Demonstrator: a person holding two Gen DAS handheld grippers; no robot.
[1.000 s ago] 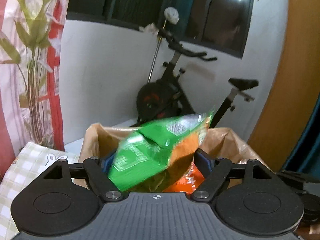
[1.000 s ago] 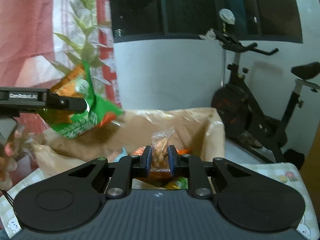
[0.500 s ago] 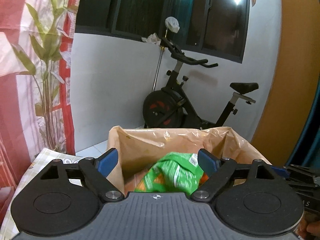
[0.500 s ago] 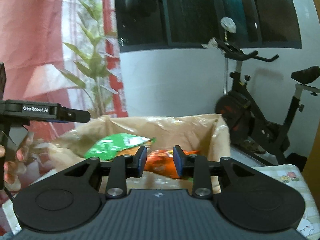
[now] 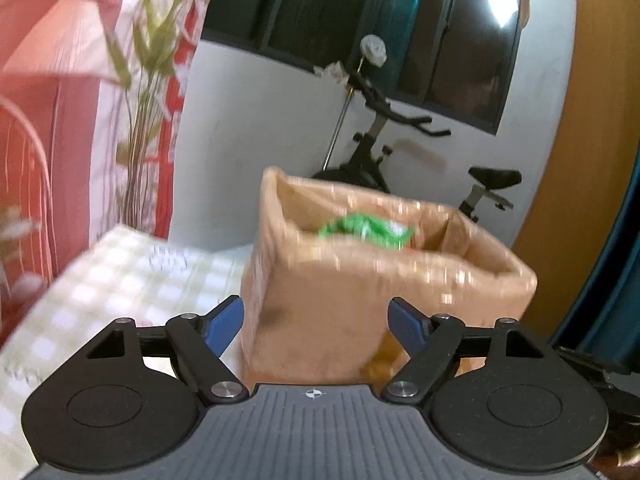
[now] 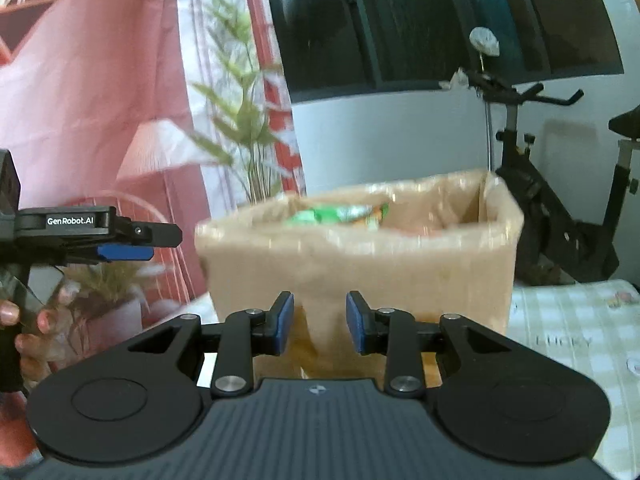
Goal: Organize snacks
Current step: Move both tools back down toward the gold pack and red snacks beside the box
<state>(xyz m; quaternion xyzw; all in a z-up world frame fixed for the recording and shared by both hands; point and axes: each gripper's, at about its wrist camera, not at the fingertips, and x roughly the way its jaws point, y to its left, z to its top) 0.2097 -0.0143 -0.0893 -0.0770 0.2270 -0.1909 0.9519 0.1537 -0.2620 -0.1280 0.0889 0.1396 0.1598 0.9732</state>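
A brown box lined with plastic (image 5: 340, 300) (image 6: 360, 264) stands on the checked table. A green snack bag (image 5: 360, 230) (image 6: 336, 214) lies inside it near the rim, blurred. My left gripper (image 5: 314, 312) is back from the box's near wall, and its jaws are closing with nothing between them. In the right wrist view the left gripper (image 6: 136, 240) hangs to the left of the box, held by a hand (image 6: 24, 320). My right gripper (image 6: 320, 304) is in front of the box, jaws a little apart and empty.
The table carries a pale checked cloth (image 5: 120, 280) (image 6: 568, 320). An exercise bike (image 5: 376, 152) (image 6: 540, 208) stands behind the box by the white wall. A leafy plant (image 5: 140, 80) and a red curtain are on the left.
The left gripper let go of the green bag, which dropped into the box. The right gripper released its small clear packet. Both grippers drew back from above the box.
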